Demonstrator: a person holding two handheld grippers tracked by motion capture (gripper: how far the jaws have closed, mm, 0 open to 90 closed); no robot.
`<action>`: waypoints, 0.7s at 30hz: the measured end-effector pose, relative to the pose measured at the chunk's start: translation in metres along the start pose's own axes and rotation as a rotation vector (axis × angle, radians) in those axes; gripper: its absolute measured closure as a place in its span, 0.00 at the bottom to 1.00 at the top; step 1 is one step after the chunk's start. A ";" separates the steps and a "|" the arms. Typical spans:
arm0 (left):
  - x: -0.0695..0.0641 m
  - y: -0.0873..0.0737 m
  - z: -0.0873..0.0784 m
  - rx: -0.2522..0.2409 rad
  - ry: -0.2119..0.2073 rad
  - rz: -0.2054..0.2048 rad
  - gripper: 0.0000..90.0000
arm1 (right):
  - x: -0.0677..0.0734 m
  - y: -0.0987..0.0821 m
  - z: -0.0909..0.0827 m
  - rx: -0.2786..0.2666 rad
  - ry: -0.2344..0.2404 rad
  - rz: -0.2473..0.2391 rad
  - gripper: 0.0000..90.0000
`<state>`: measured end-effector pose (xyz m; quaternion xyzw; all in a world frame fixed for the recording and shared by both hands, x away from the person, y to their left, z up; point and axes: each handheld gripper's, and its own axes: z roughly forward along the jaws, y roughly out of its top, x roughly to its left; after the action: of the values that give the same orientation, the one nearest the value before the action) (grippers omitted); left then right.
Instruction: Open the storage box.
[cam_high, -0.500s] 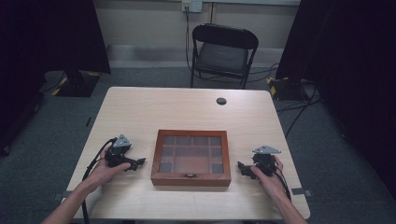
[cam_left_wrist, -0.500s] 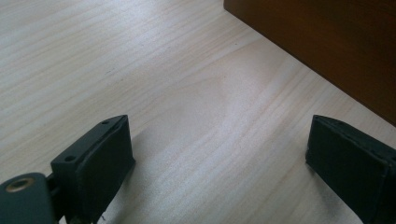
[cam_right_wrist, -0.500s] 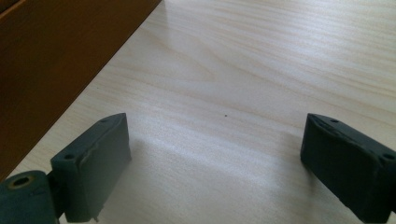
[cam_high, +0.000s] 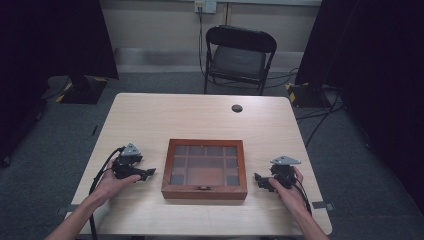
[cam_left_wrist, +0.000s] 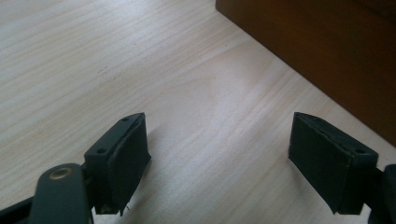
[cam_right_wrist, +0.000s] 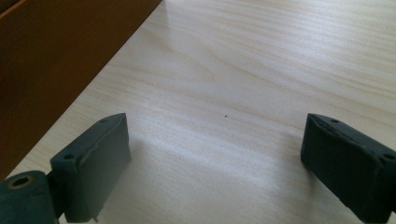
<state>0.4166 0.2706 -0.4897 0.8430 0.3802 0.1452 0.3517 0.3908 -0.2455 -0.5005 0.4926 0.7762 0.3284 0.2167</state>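
Wooden box (cam_high: 204, 169) sat shut, latch toward the near edge, at the middle of the table's near half, between the two grippers. Left gripper (cam_high: 148, 172) just beside its left wall, jaws spread wide, nothing between them; right gripper (cam_high: 258, 180) likewise at the right wall, wide and empty. Likely hazards: shoving the box askew with one jaw, or slipping off the smooth side. Pale wood table (cam_high: 165, 115); folding chair (cam_high: 239, 56) beyond, dark curtains around.

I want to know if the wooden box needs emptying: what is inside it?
Through the closed glass lid of the wooden box, the high view shows wooden dividers forming small compartments around a larger one. They look empty, but glare and dark corners could hide small items.
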 end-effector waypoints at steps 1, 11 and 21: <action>0.000 0.003 -0.003 -0.010 0.003 0.009 0.22 | 0.000 0.000 0.000 0.000 0.000 0.000 0.08; -0.012 0.020 -0.029 -0.098 -0.042 0.009 0.28 | 0.000 0.000 0.000 0.000 0.001 -0.002 0.08; -0.025 0.029 -0.037 -0.151 -0.088 0.010 0.29 | 0.000 0.000 0.000 0.002 0.002 -0.002 0.08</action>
<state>0.3967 0.2570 -0.4421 0.8214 0.3483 0.1380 0.4300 0.3911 -0.2458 -0.5004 0.4916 0.7773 0.3280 0.2156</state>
